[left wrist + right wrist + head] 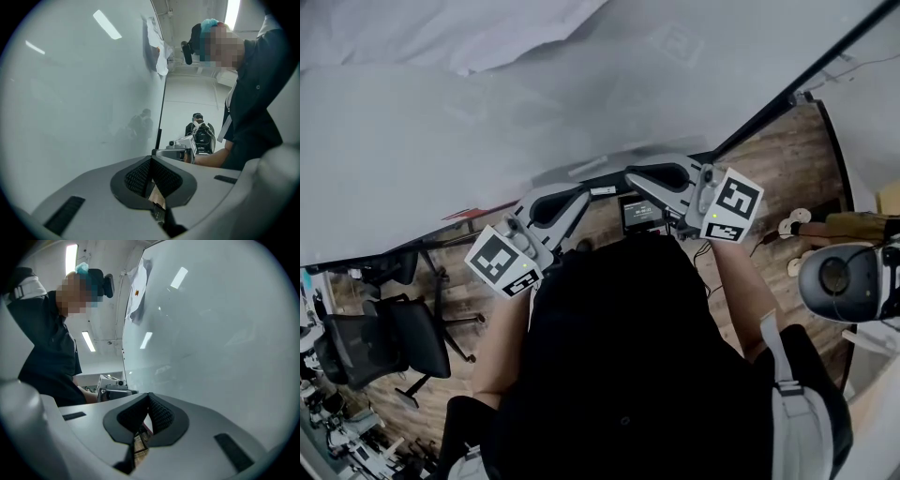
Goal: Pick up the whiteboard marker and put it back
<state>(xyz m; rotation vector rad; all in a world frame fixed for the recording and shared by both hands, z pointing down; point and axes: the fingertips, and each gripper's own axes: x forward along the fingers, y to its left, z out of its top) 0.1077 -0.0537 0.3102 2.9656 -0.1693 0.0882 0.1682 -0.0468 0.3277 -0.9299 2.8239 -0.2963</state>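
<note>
The left hand-held gripper (150, 158) and right hand-held gripper (148, 394) are held side by side near the whiteboard (487, 122), jaws closed, empty

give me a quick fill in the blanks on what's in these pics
1. The left gripper and the right gripper both have their jaws ___, with nothing between them.
2. Both grippers point toward a large pale ___.
3. In the head view, a black office ___ stands on the wooden floor at the left.

Missing words: shut; whiteboard; chair.
</note>
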